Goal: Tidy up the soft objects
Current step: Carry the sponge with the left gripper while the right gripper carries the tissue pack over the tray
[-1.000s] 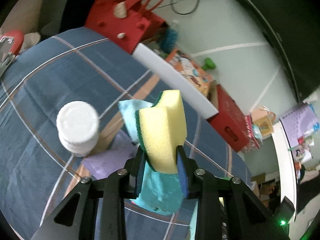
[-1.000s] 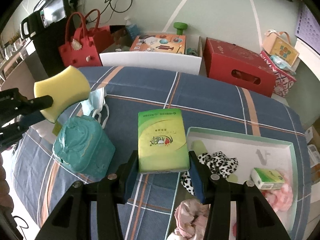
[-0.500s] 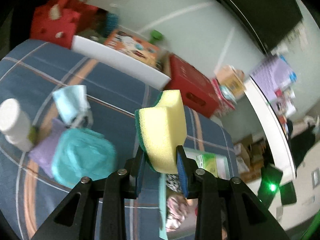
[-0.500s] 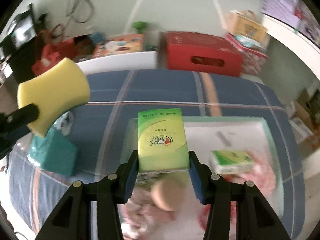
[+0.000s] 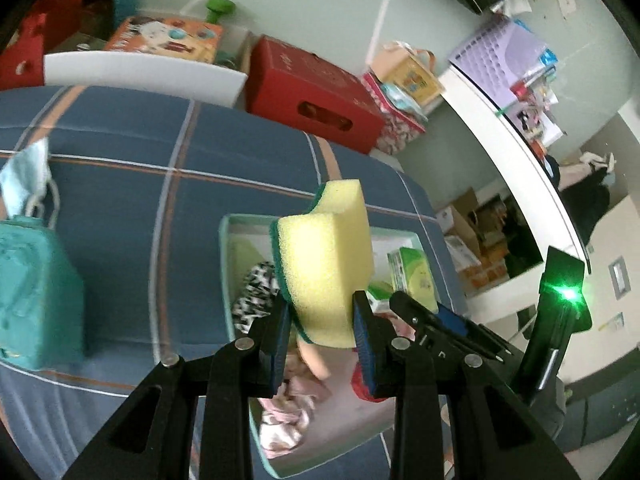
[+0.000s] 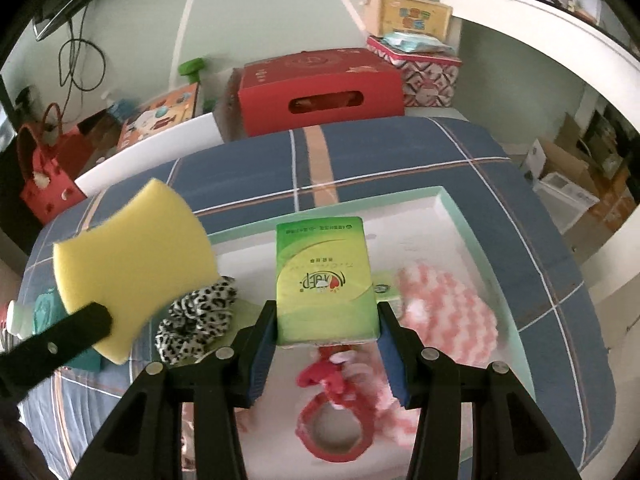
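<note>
Above the tray, the left hand-held gripper clamps the sponge while the right hand-held gripper clamps the tissue pack. Released together, they could collide or bounce off the tray's clutter.

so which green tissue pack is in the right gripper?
The large green tissue pack, clamped upright in the right gripper. The small green tissue pack lies in the white tray.

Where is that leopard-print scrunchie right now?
In the right wrist view the leopard-print scrunchie lies at the left end of the tray, between the held sponge and tissue pack.
</note>
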